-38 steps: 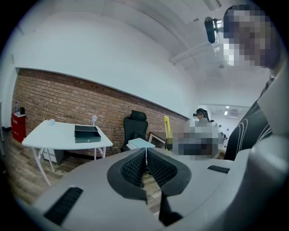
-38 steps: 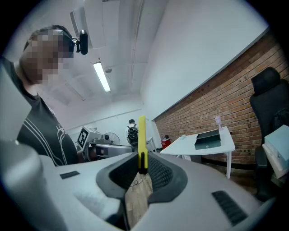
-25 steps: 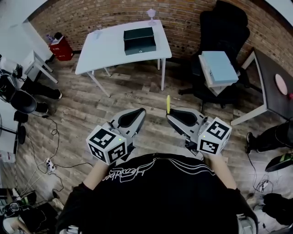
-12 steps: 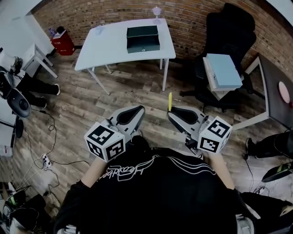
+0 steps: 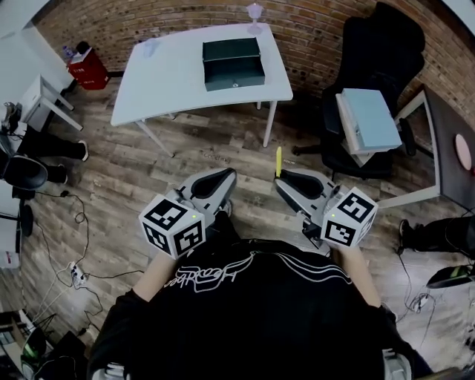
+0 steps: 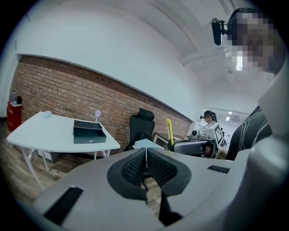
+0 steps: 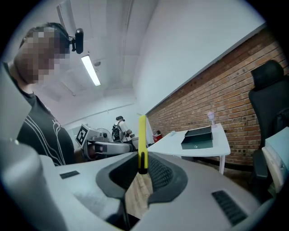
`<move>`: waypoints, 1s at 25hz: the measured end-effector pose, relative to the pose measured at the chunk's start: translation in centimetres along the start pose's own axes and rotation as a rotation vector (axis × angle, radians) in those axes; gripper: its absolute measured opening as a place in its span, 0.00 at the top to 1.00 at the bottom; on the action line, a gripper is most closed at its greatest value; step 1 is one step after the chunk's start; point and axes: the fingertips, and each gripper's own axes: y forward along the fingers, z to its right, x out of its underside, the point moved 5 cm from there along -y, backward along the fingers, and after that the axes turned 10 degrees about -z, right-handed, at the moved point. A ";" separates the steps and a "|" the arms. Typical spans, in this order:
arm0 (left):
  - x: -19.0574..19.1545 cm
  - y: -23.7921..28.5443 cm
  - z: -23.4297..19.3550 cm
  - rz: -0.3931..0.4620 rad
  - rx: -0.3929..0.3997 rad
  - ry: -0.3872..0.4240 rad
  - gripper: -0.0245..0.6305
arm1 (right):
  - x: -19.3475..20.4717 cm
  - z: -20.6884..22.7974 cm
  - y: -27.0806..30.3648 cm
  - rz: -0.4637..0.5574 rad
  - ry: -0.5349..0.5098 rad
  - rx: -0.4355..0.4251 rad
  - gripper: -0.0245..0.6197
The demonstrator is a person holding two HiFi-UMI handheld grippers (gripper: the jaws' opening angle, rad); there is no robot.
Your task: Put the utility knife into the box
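My right gripper [image 5: 280,175] [image 7: 142,166] is shut on a slim yellow utility knife [image 5: 278,161] [image 7: 142,140], which sticks out past its fingertips. The left gripper [image 5: 225,177] [image 6: 146,153] is held level beside it, jaws pressed together with nothing between them. Both hang over the wooden floor, close to my body. The dark green box [image 5: 233,62] [image 6: 89,132] [image 7: 197,138] stands open on the white table [image 5: 171,82] ahead, well beyond both grippers.
A black office chair [image 5: 371,82] at the right carries a pale blue case [image 5: 365,120]. A dark desk [image 5: 453,148] lies at the far right. A red bin [image 5: 87,67] stands left of the table, a small purple cup [image 5: 254,11] at its far edge. Cables [image 5: 70,245] trail on the floor at left.
The view has shifted slightly; the table and box sit a little nearer and further right. Both grippers keep their places and the knife stays in the right one.
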 end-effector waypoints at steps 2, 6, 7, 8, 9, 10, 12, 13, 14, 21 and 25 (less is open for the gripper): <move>-0.8 0.9 -2.6 -0.013 0.013 -0.005 0.91 | -0.9 1.6 2.1 -0.010 0.015 0.014 0.85; -2.6 2.5 -8.3 -0.058 0.058 -0.034 0.91 | -2.9 4.4 6.3 -0.043 0.051 0.063 0.85; -3.2 2.8 -9.9 -0.066 0.066 -0.038 0.91 | -3.5 5.2 7.4 -0.051 0.060 0.077 0.85; -3.9 3.1 -11.5 -0.071 0.071 -0.037 0.91 | -4.2 6.0 8.6 -0.058 0.067 0.091 0.85; -4.6 3.4 -13.0 -0.076 0.075 -0.033 0.91 | -4.9 6.8 9.7 -0.064 0.072 0.104 0.85; -5.2 3.7 -14.5 -0.081 0.077 -0.025 0.91 | -5.6 7.6 10.9 -0.069 0.073 0.115 0.85; -5.9 4.4 -17.3 -0.095 0.076 -0.012 0.91 | -6.5 9.3 13.0 -0.080 0.081 0.136 0.85; -6.1 4.7 -18.7 -0.102 0.072 -0.011 0.91 | -6.8 10.2 14.0 -0.087 0.091 0.145 0.85; -6.3 5.0 -20.1 -0.107 0.067 -0.018 0.91 | -7.1 11.1 15.0 -0.095 0.099 0.151 0.85; -8.0 5.9 -28.1 -0.078 0.042 -0.102 0.91 | -9.8 15.8 21.0 -0.117 0.098 0.181 0.85; -8.6 7.0 -30.4 -0.079 0.021 -0.105 0.91 | -10.9 18.1 22.8 -0.183 0.024 0.224 0.85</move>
